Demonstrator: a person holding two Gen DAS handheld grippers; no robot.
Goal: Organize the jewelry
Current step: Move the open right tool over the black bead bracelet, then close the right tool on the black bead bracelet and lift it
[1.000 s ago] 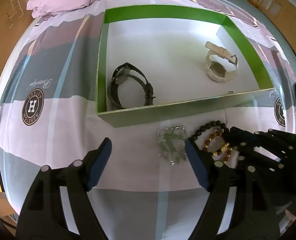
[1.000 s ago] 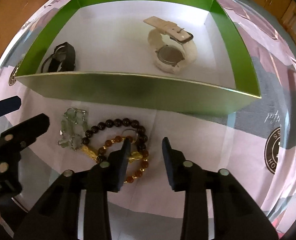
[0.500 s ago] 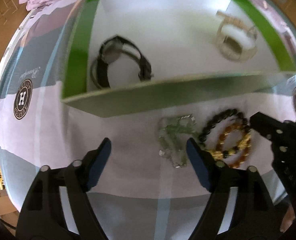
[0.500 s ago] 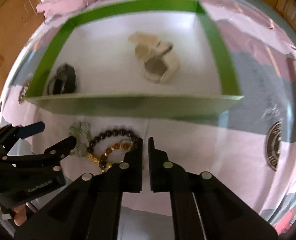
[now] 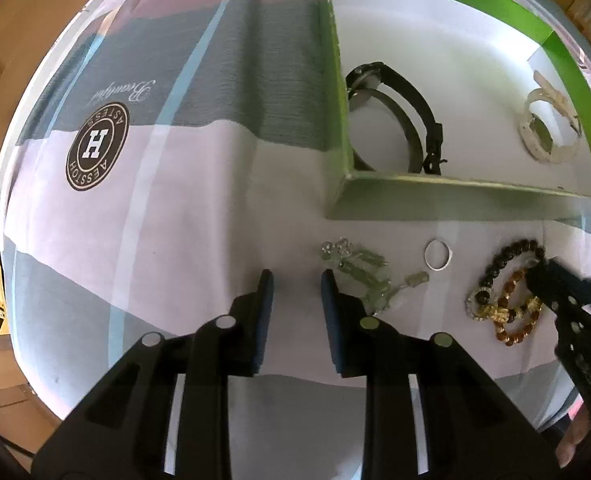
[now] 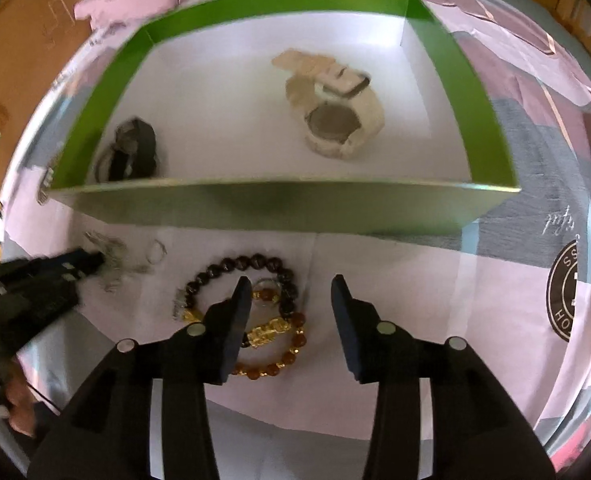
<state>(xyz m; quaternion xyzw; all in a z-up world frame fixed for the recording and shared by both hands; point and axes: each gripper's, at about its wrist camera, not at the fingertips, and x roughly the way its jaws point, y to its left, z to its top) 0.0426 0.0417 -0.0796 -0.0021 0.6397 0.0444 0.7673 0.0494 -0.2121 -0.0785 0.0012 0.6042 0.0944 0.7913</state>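
Left tongs [image 5: 296, 280] closing beside pale green bracelet [image 5: 359, 276], empty.

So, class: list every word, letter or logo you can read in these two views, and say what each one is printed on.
"H": centre of the round brown badge on the bedsheet, upside down.
"AESSION": badge's ring, partly legible.
Cursive word above the badge: upside down, not reliably readable.
Second badge, right wrist view: cut off, unreadable.
Watches: no legible text.

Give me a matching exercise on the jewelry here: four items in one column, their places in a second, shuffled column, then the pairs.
Items:
1. black watch
2. cream watch
3. silver ring
4. bead bracelets

Places:
A. on the bedsheet, at the right tool's fingertips
B. box, left side
C. on the bedsheet, between the pale green jewelry and the bracelets
D. box, right side

Pairs: 1-B, 2-D, 3-C, 4-A
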